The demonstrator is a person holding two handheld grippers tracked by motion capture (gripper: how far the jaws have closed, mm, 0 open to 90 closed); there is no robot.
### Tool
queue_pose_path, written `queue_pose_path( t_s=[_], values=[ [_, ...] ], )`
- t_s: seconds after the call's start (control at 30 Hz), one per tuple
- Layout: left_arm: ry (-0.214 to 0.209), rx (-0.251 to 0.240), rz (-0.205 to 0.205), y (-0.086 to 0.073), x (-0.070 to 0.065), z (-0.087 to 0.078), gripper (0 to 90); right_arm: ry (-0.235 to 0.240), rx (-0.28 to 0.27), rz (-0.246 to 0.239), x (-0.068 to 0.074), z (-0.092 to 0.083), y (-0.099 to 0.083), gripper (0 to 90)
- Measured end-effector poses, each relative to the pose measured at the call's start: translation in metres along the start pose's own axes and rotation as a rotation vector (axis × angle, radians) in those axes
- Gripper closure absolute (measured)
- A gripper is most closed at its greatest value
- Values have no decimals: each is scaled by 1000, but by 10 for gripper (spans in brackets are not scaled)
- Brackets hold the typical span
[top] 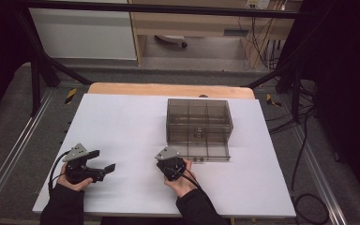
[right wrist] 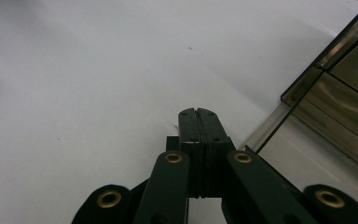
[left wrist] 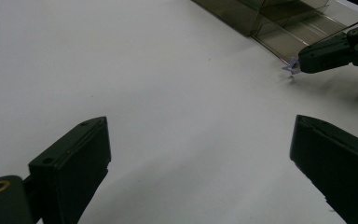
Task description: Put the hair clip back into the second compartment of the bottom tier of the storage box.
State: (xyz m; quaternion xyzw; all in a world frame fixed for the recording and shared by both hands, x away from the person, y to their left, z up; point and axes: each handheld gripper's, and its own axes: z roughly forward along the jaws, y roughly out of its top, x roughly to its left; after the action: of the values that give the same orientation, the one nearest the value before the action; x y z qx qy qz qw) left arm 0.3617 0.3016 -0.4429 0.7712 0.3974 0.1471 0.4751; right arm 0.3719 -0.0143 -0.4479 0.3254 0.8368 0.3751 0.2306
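Observation:
A smoky clear plastic box (top: 198, 112) with several compartments stands right of the table's middle, its lowest drawer (top: 213, 151) pulled out toward me. My right gripper (top: 165, 161) sits at the drawer's near left corner, pointing down at the table. Its jaws are pressed together (right wrist: 198, 114) on a small purple piece (left wrist: 291, 69), of which only a sliver (right wrist: 174, 126) pokes out beside the tips. At the near left, my left gripper (top: 102, 160) rests low over the white surface. Its jaws stand wide apart (left wrist: 200, 126) with nothing between them.
The white table top (top: 122, 122) has a wooden strip (top: 168, 89) along its far edge. Black frame bars and cables run around the table. The drawer's front rail (right wrist: 265, 130) lies just right of my right jaws.

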Motion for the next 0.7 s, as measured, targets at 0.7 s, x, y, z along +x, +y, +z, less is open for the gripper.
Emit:
queue_pose_path(
  t_s=[0.7],
  values=[
    [1,0,0,0,0,0,45,79,-34,32,-5,-13,7,900]
  ],
)
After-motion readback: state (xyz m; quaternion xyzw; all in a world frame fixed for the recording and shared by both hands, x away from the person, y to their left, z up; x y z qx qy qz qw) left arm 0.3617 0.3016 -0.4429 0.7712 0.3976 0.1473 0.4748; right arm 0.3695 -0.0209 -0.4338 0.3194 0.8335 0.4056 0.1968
